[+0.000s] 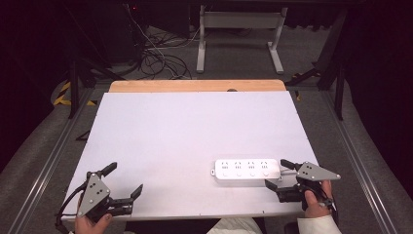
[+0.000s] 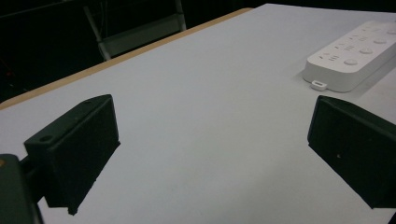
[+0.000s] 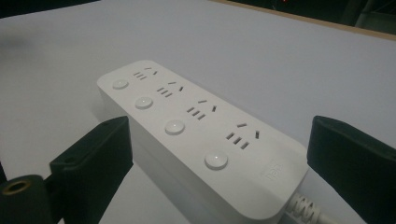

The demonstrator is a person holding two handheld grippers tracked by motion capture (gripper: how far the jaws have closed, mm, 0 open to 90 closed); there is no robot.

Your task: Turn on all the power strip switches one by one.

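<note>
- The power strip (image 1: 247, 169) lies flat on the white tabletop (image 1: 185, 136), near the front edge and toward the front right corner, its long side running along that edge.
- It is white, with four socket groups in a row and a round button (image 3: 216, 160) beside each; in the right gripper view a ribbed cable (image 3: 310, 209) leaves its near end.
- A small white tab (image 2: 319, 85) sticks out of its other short end, seen in the left gripper view.
- The right tongs (image 1: 280, 174) sit at the strip's right end, jaws spread wide, one on either side of that end; in the right gripper view both jaws stand clear of the strip's sides without touching.
- A hand (image 1: 316, 202) holds these tongs from the front edge.
- The left tongs (image 1: 124, 179) are at the front left corner of the tabletop, well apart from the strip, jaws wide open with bare tabletop between them.
- The other hand (image 1: 90, 224) holds them at the front edge.
- A strip of bare wood (image 1: 195, 86) runs along the far edge of the tabletop.
</note>
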